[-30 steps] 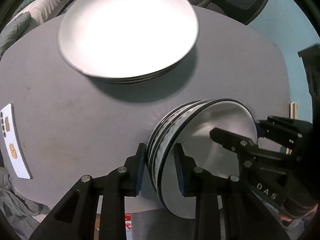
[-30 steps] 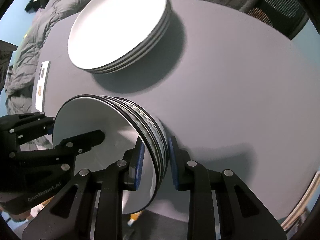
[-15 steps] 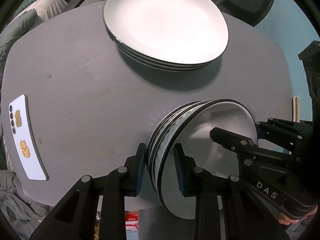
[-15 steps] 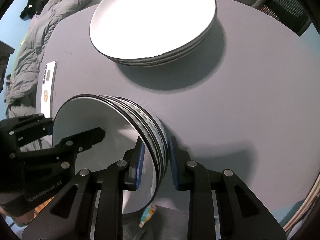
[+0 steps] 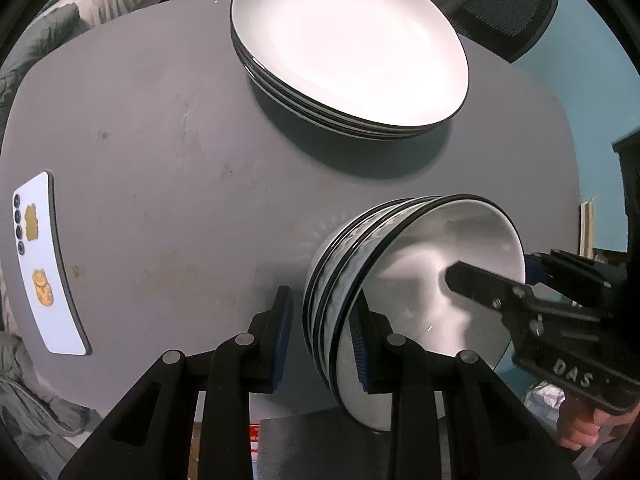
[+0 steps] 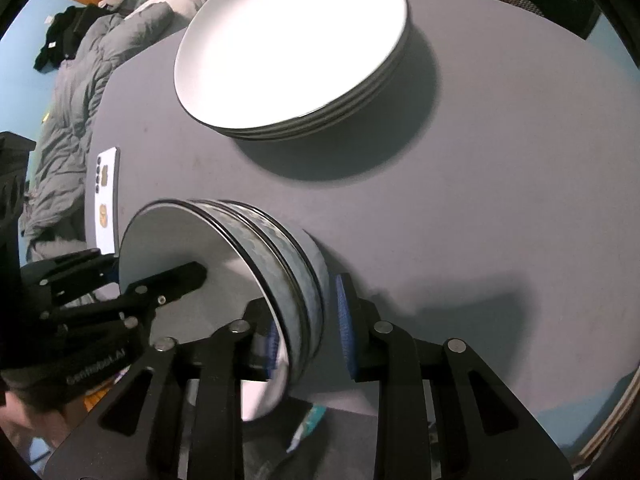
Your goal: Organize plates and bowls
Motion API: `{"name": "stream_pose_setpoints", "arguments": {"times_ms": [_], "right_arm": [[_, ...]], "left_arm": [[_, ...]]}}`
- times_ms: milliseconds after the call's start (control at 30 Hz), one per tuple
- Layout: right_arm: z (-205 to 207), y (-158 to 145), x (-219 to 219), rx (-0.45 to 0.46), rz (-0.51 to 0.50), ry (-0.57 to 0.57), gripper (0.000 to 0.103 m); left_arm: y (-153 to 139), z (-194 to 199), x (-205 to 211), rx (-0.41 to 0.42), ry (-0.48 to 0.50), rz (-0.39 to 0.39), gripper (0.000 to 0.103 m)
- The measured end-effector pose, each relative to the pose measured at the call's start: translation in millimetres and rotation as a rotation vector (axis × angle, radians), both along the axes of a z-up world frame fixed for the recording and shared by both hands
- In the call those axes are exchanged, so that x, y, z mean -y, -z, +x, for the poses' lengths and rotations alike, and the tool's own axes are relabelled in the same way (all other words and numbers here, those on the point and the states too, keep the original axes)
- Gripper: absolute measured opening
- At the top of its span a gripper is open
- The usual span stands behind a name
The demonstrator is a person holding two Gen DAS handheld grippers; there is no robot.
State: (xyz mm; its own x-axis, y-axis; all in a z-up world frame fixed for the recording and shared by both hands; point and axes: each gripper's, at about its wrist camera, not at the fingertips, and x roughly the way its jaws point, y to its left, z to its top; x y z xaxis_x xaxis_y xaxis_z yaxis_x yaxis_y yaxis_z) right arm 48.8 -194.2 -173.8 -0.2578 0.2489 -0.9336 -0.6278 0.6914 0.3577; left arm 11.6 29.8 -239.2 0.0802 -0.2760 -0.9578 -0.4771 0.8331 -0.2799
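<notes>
A stack of nested white bowls with black rims (image 5: 404, 280) sits on the grey table, held on two sides. My left gripper (image 5: 322, 340) straddles its rim, with a gap showing at the outer finger. My right gripper (image 6: 306, 328) straddles the opposite rim of the same stack (image 6: 256, 256), also with a gap at its outer finger. A stack of white plates (image 5: 352, 44) sits farther back on the table and also shows in the right wrist view (image 6: 292, 40).
A white phone (image 5: 40, 264) lies face down near the left table edge, also seen from the right wrist (image 6: 106, 196). A black mesh chair (image 5: 500, 4) stands behind the table (image 5: 160, 140). Grey bedding (image 6: 72, 92) lies at the left.
Both grippers have loosened on the bowl stack: the outer fingers now stand off the rim. The views have shifted so the plate stack appears further right and the table closer.
</notes>
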Motion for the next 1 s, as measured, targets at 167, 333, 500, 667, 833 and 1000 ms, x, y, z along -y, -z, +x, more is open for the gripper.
{"name": "stream_pose_setpoints", "arguments": {"times_ms": [167,333,500,667,833,1000], "right_arm": [[-10.4,-5.1,4.4,0.053,-0.014,-0.013,0.043],[-14.6,-1.0,7.6,0.037,-0.017,0.021,0.043],[-15.7,0.5,4.8,0.037,-0.019,0.059,0.043],[-18.3,-2.7,-1.5,0.054,-0.006,0.056,0.043],[-19.0,0.1,-3.9,0.034,-0.013,0.046,0.040],[-16.5,2.4,-6.7,0.037,-0.018,0.024,0.029]], "left_arm": [[0.9,-5.6,-5.6,-0.001,-0.011,-0.017,0.031],[5.7,-9.1,-5.3,0.003,-0.021,-0.066,0.031],[7.0,-6.6,0.5,0.011,0.010,-0.069,0.031],[9.6,0.5,7.5,0.010,0.035,-0.062,0.031],[3.5,7.8,16.3,0.027,0.059,-0.026,0.031],[4.1,8.0,23.4,0.036,0.052,-0.010,0.031]]}}
